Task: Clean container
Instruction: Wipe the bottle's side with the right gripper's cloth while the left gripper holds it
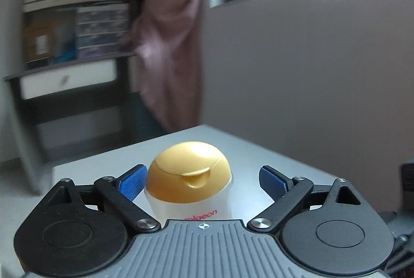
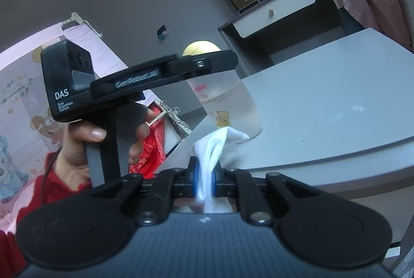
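A translucent Pigeon bottle with a yellow cap (image 1: 190, 174) stands upright on the grey table (image 1: 271, 161). My left gripper (image 1: 199, 181) is open, its blue pads on either side of the cap; the left pad is close to it, the right pad apart. In the right wrist view the bottle (image 2: 227, 102) stands near the table's left edge, with the left gripper (image 2: 207, 63) around its cap from the left. My right gripper (image 2: 205, 182) is shut on a white cloth (image 2: 214, 146) whose tip lies against the bottle's base.
A dark shelf unit with a white drawer (image 1: 67, 79) stands behind the table, beside a pink curtain (image 1: 170, 45). A grey wall (image 1: 310, 71) runs to the right. A hand in a red sleeve (image 2: 75, 148) holds the left gripper. The table (image 2: 336, 110) stretches right.
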Tool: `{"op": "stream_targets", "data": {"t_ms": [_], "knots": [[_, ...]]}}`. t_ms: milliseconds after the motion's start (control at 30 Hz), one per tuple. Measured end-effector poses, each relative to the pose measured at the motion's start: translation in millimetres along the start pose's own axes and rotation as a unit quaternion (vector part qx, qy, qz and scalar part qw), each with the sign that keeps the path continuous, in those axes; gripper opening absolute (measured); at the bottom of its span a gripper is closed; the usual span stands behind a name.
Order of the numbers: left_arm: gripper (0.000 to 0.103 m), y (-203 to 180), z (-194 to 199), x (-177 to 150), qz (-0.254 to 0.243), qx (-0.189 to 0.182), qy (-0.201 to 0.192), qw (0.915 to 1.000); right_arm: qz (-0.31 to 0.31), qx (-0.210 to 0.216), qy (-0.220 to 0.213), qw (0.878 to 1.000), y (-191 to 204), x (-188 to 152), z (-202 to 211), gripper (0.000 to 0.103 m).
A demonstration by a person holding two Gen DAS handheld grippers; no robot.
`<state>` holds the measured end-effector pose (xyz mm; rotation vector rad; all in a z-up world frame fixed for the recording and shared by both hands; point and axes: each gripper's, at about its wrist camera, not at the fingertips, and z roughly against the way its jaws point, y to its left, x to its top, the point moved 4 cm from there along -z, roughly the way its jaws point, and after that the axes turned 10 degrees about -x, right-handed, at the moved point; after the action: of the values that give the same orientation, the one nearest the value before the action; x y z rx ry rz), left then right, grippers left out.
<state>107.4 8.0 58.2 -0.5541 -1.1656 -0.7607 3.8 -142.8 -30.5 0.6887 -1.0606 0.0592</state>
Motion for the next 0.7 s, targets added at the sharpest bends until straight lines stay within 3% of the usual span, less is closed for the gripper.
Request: {"op": "stream_targets", "data": {"t_ms": [100,167,200,233,300,500,633,700], "knots": [[0.094,15.6,2.1,-4.9,0.014,-0.027,-0.021,0.9993,0.006,-0.004,0.001,1.0,2.4,0.6,-0.8,0.01],[0.09,25.0,-1.6,-9.6,0.033,-0.04,-0.015,0.9985,0.007,-0.006,0.001,1.0,2.6,1.0,-0.8,0.01],[0.072,27.0,-4.3,-13.2,0.035,-0.047,-0.01,0.9982,0.007,-0.007,0.001,1.0,2.8,0.8,-0.7,0.01],[0.064,26.6,-5.4,-15.3,0.035,-0.054,-0.009,0.9979,0.008,-0.007,0.002,1.0,2.9,0.5,-0.5,0.01],[0.064,25.5,-7.7,-19.5,0.034,-0.065,-0.008,0.9973,0.008,-0.009,0.004,1.0,3.0,-0.3,-0.9,0.01],[0.064,18.2,-13.8,-20.8,0.041,-0.04,0.001,0.9984,0.002,-0.005,0.011,1.0,0.9,-1.6,-3.9,0.01],[0.064,7.0,-16.9,-15.7,0.053,0.009,0.011,0.9985,0.002,-0.004,0.013,1.0,2.8,-3.7,-5.2,0.01],[0.064,4.9,-14.7,-13.5,0.083,0.041,0.006,0.9957,0.002,-0.003,0.012,1.0,3.0,-4.4,-4.3,0.01]]}}
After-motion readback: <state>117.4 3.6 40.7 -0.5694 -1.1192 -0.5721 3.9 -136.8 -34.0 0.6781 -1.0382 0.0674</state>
